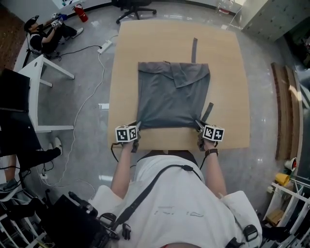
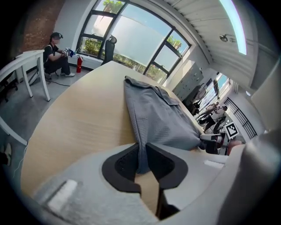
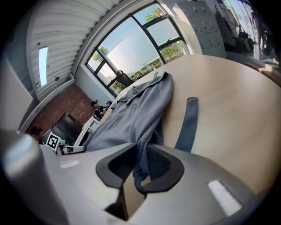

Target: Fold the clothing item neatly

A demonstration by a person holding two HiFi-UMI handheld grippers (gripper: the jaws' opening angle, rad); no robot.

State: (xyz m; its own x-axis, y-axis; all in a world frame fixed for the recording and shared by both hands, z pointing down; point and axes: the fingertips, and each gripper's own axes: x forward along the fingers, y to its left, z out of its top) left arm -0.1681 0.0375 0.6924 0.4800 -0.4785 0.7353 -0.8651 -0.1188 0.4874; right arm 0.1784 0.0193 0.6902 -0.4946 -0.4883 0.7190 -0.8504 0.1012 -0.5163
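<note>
A grey garment (image 1: 173, 96) lies flat on the wooden table (image 1: 131, 53), its near hem toward me. My left gripper (image 1: 136, 130) is shut on the garment's near left corner; in the left gripper view the grey cloth (image 2: 153, 118) runs down between the black pads (image 2: 160, 165). My right gripper (image 1: 199, 128) is shut on the near right corner, where a bunched fold of cloth (image 3: 145, 132) sits pinched between its pads (image 3: 157, 161). One grey strap (image 1: 194, 50) lies beyond the garment's far edge, and another strap (image 1: 209, 111) (image 3: 188, 123) lies beside its right edge.
An office chair (image 1: 135, 6) stands beyond the table's far edge. A white table (image 1: 41, 92) and a cable with a power strip (image 1: 104, 46) are on the floor to the left, where a person (image 1: 46, 34) sits in the far corner. Wooden boards (image 1: 283, 106) lie on the right.
</note>
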